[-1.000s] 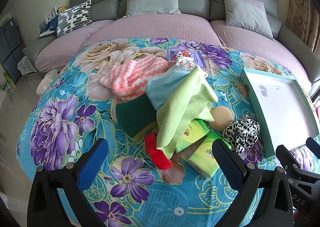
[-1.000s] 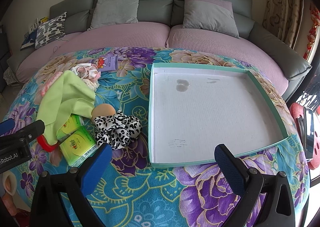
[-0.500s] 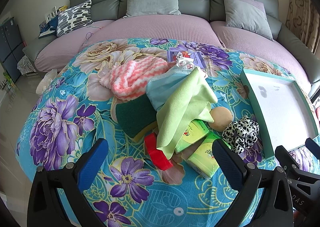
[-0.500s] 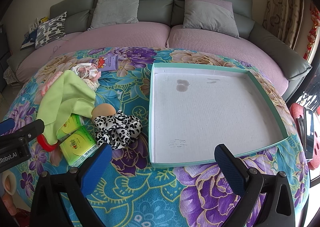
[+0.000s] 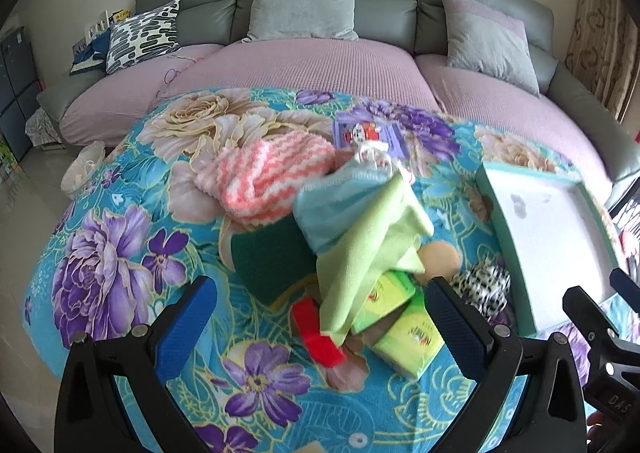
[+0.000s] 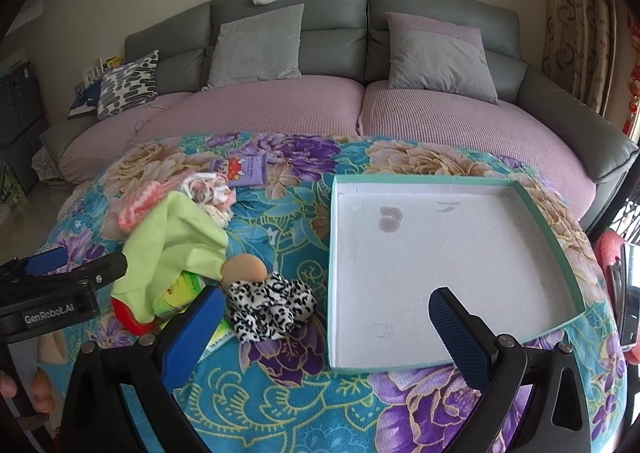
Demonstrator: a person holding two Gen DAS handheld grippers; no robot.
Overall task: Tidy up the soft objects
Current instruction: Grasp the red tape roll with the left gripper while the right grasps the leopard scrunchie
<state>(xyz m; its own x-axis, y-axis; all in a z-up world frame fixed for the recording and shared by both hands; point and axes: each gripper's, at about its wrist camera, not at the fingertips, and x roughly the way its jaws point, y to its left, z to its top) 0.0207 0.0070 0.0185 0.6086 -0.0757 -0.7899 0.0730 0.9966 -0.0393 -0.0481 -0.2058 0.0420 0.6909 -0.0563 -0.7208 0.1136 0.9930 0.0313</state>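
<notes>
Soft objects are heaped on the left half of a floral cloth (image 5: 120,253) spread over a round table in front of a grey sofa (image 6: 288,33). A lime green cloth (image 5: 372,237) is draped over a pale blue cloth (image 5: 332,205), with a pink-and-white striped fuzzy piece (image 5: 272,177) just beside them and a dark green sponge (image 5: 272,261) tucked underneath. Two green tissue packs (image 5: 412,337) and a red block (image 5: 316,333) are partly covered by the lime cloth's lower end. A tan round puff (image 6: 245,270) is seen touching a leopard-print scrunchie (image 6: 272,303) (black and white, pretty fluffy).

To the right, well apart from the pile, a teal-rimmed tray (image 6: 552,229) with a white floor is laid flat, nothing in it.

The left gripper (image 5: 320,317) is held spread wide above the pile's near edge, nothing pinched. The right gripper (image 6: 326,317) is likewise spread, empty, hovering between scrunchie and tray.
</notes>
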